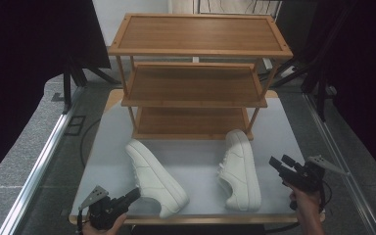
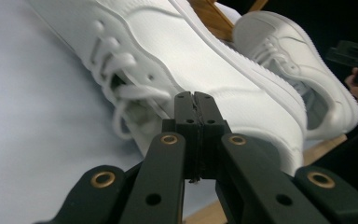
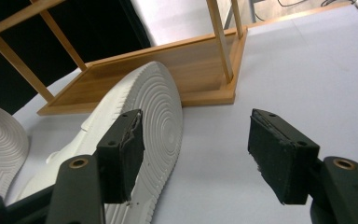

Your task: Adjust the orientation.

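Note:
Two white sneakers lie on their sides on the grey table top (image 1: 200, 156). The left shoe (image 1: 154, 178) (image 2: 205, 60) runs diagonally, with its laces toward my left gripper (image 1: 134, 193) (image 2: 196, 100). That gripper is shut, its tips right at the shoe's side, and nothing shows between the jaws. The right shoe (image 1: 240, 169) (image 2: 284, 51) turns its ribbed sole (image 3: 154, 116) toward my right gripper (image 1: 280, 161) (image 3: 196, 149). The right gripper is open and empty, a little to the right of that shoe. The left shoe's sole (image 3: 0, 135) appears farther off.
A three-tier wooden shoe rack (image 1: 196, 88) stands at the back of the table, its shelves bare; its bottom shelf (image 3: 168, 65) lies just behind the right shoe's toe. The table's front edge (image 1: 200, 219) runs close under both shoes. Dark curtains flank the table.

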